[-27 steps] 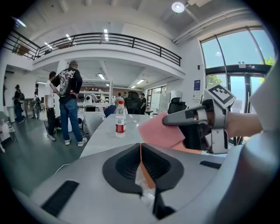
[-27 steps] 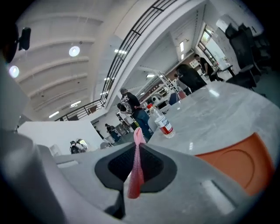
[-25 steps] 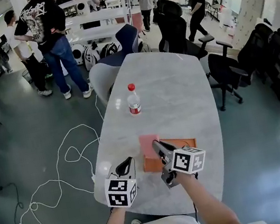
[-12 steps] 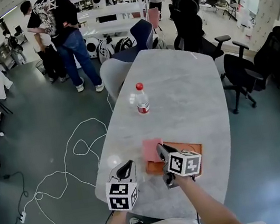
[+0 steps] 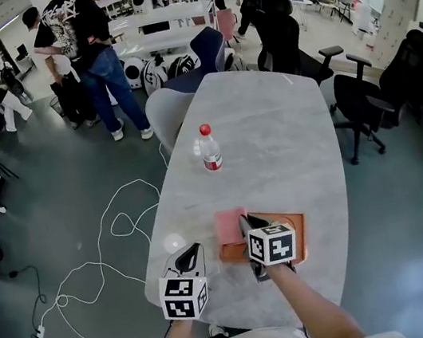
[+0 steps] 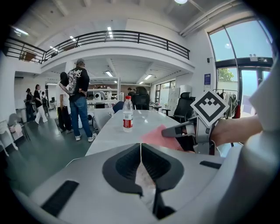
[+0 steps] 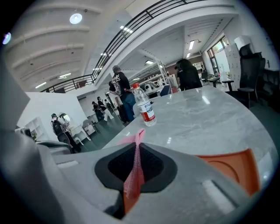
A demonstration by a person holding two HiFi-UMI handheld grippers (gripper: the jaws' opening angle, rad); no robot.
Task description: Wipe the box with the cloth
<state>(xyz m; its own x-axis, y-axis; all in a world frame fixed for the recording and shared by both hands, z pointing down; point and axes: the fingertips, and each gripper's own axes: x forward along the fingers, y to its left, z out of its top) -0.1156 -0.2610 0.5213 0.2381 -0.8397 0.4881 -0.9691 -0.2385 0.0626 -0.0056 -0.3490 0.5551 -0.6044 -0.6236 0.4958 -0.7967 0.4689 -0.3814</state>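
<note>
My right hand-held gripper [image 5: 248, 230] pinched the cloth [image 5: 229, 224]; my left hand-held gripper [image 5: 189, 255] sat closed and empty, so the unheld box [image 5: 293, 227] might slide.

grey marble table [image 5: 269, 129] carries bottle [image 5: 209, 150] and orange box [image 5: 285, 216].

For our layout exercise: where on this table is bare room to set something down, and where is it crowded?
Bare: table beyond the bottle; also between bottle and box. Crowded: near end, with box, cloth, left gripper, right gripper.
</note>
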